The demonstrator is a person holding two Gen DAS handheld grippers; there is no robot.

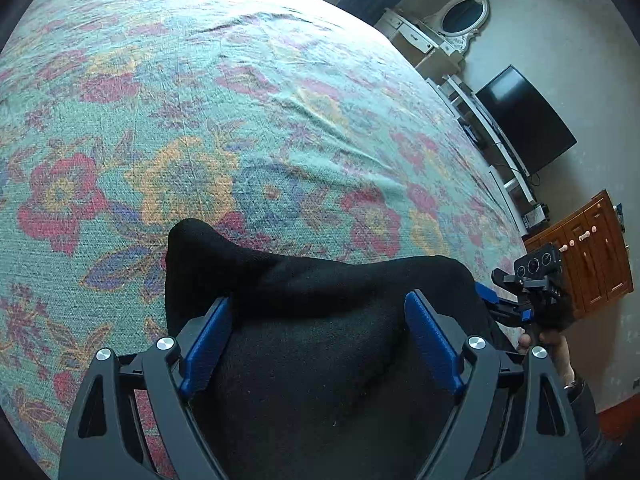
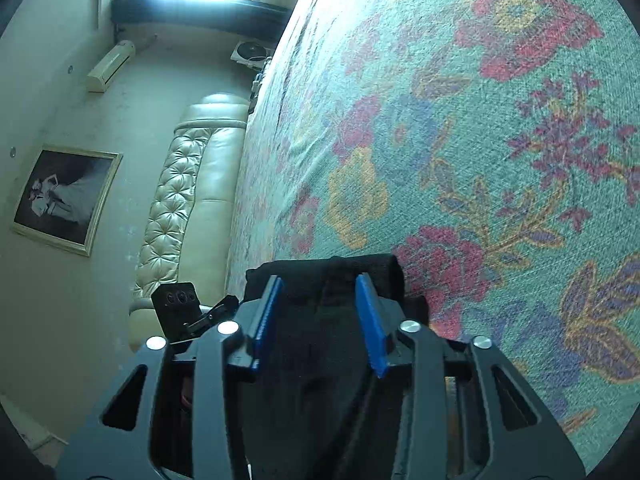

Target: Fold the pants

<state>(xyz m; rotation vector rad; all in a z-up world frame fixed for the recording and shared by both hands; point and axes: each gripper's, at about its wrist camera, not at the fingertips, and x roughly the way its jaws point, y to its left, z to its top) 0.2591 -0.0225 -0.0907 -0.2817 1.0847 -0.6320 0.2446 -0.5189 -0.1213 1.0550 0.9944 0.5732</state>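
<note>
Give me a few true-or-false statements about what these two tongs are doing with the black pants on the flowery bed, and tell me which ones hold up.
1. The pants are black. True.
2. The left tongs hold nothing between the blue pads. False: black cloth fills the gap between them.
3. The bedspread has a floral pattern. True.
4. The right tongs are off near the headboard. False: they are at the pants too, with cloth between their pads.
5. The television is switched on. False: its screen is dark.
</note>
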